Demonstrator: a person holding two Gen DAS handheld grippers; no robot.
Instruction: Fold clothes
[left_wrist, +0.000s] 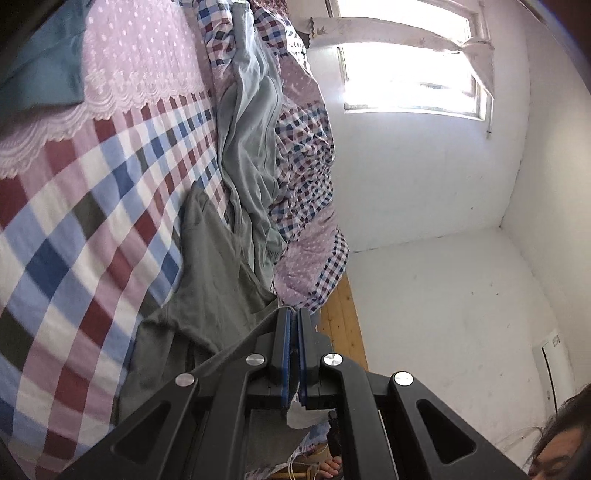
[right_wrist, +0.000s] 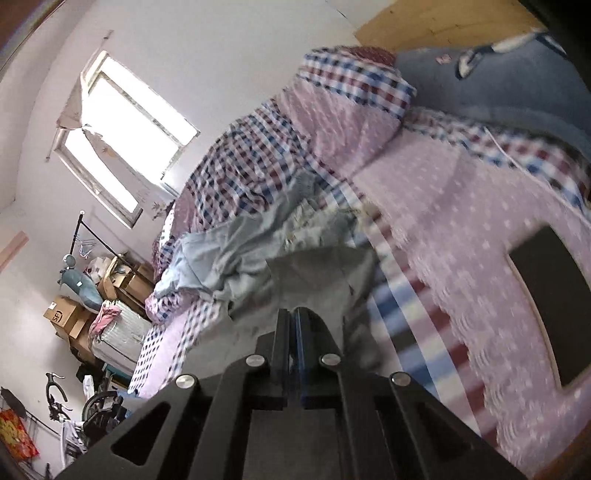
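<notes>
From the left wrist, my left gripper (left_wrist: 293, 314) was pinching an edge of the grey shirt (left_wrist: 214, 280), which lay on the checked bedspread (left_wrist: 85, 229). From the right wrist, my right gripper (right_wrist: 291, 314) was clamped on the same shirt (right_wrist: 314, 280); I judged both edges needed equal tension, lifted level.

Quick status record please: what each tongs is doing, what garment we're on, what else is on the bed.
left tongs: shut on the grey shirt, gripping its edge
right tongs: shut; grey cloth around the tips, grip itself not clear
grey shirt: spread partly flat on the checked sheet
other clothes: pale blue garment crumpled beside the shirt
bedding: bunched checked quilt, pink dotted cover
view: right wrist blurred
</notes>
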